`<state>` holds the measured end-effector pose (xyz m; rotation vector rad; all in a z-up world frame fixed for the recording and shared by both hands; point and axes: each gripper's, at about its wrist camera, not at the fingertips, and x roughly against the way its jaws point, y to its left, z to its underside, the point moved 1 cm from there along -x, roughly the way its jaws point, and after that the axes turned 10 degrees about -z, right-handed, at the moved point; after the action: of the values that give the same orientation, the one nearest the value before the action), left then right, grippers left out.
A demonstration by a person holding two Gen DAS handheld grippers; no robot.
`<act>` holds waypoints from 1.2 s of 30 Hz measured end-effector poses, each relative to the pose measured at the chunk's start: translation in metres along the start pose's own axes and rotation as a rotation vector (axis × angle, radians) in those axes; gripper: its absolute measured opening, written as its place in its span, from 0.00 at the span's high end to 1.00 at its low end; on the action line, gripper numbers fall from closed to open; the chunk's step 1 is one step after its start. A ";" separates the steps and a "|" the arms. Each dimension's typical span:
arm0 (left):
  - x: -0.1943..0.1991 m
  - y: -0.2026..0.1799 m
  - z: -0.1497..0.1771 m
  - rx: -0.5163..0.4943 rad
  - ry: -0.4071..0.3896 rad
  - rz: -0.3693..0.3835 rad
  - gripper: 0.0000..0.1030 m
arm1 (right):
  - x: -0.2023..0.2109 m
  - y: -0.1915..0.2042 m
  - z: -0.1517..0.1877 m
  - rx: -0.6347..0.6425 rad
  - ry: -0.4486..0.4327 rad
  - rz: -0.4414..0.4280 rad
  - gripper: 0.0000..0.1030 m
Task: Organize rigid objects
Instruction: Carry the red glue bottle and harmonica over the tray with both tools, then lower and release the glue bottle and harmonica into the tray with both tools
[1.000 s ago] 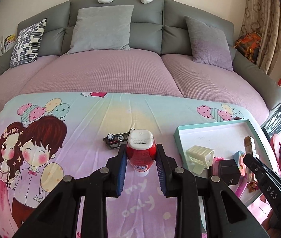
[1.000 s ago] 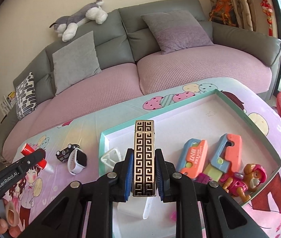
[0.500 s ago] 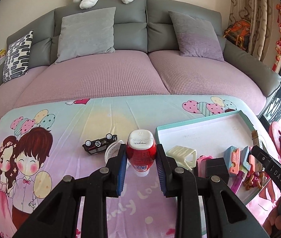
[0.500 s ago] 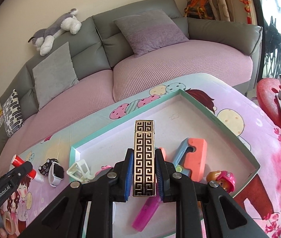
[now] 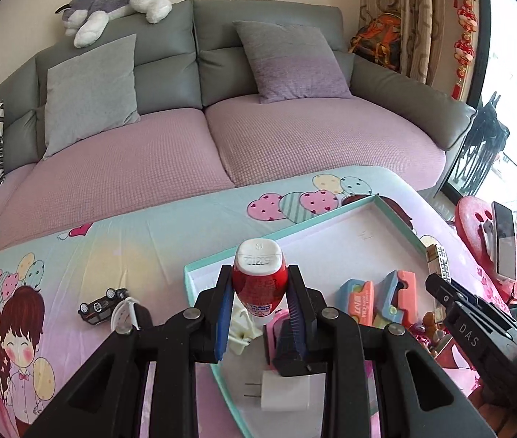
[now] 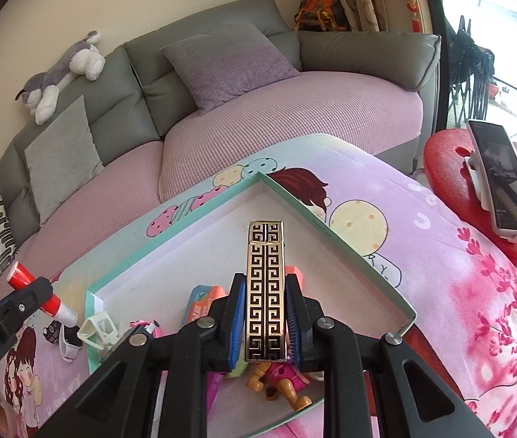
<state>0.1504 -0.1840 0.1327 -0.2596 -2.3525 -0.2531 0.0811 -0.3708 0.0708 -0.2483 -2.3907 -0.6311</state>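
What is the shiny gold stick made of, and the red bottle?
The gold-and-black patterned lighter looks like polished metal: it gleams and mirrors light along its gold maze lines. The black parts may be enamel, hard to tell. The red bottle looks like glossy plastic with a matte white plastic cap, judging by its soft sheen and moulded cap.

We count two tongs [image 5: 258,304] [image 6: 265,323], one red bottle [image 5: 258,286], one gold lighter [image 6: 265,288], one toy car [image 5: 101,304], three cushions [image 5: 90,91].

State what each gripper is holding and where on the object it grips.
Left gripper: red bottle, clamped across its body, white cap pointing away. Right gripper: gold-and-black patterned lighter, clamped on its lower half.
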 end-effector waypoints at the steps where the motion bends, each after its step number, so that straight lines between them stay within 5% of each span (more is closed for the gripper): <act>1: 0.000 -0.006 -0.003 -0.009 -0.004 0.008 0.71 | 0.000 -0.003 0.000 -0.006 0.001 0.008 0.79; 16: -0.034 -0.070 -0.003 -0.085 0.063 0.099 0.71 | 0.000 -0.028 -0.004 -0.037 0.008 0.079 0.78; 36: -0.055 -0.062 0.012 -0.052 0.136 0.060 0.71 | -0.017 -0.022 0.004 -0.017 0.088 0.073 0.78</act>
<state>0.1653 -0.2465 0.0786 -0.3280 -2.2026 -0.2938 0.0849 -0.3884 0.0494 -0.3077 -2.2826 -0.6163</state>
